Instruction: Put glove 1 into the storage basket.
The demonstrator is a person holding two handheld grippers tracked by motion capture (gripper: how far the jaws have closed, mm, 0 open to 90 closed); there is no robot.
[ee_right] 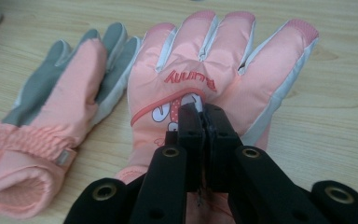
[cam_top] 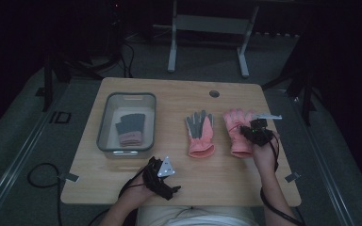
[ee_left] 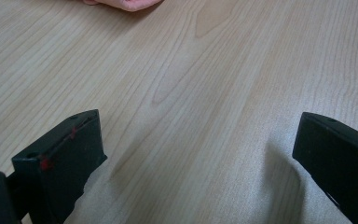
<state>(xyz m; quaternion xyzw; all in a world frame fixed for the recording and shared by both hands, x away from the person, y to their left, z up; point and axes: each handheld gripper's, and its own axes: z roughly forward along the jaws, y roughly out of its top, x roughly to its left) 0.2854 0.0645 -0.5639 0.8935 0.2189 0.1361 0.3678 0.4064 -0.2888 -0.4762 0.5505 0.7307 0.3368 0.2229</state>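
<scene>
A person seated at a pale wooden table (cam_top: 179,181) works with a black two-jaw gripper in each hand. The right gripper (ee_right: 204,114) sits over the back of a padded pink glove with white finger seams and red lettering (ee_right: 223,70), which lies flat near the table's right edge in the high view (cam_top: 238,129), fingers pointing away from the person. Seen from the right gripper view, the jaws are pressed together just below the lettering, on or just above the printed patch of the glove; whether they pinch any fabric cannot be told. Just beside it, to the left, lies a second pink glove with grey palm and fingers (ee_right: 70,88), palm up, its ribbed cuff towards the person; the two gloves lie close together but apart in the high view (cam_top: 199,134). The left gripper (ee_left: 196,154) rests low over bare tabletop near the front edge (cam_top: 162,174), its jaws spread wide with nothing between them. At the left of the table stands a clear rectangular plastic tub (cam_top: 104,123), and inside it lies a dark grey glove with a pink cuff (cam_top: 131,129)
</scene>
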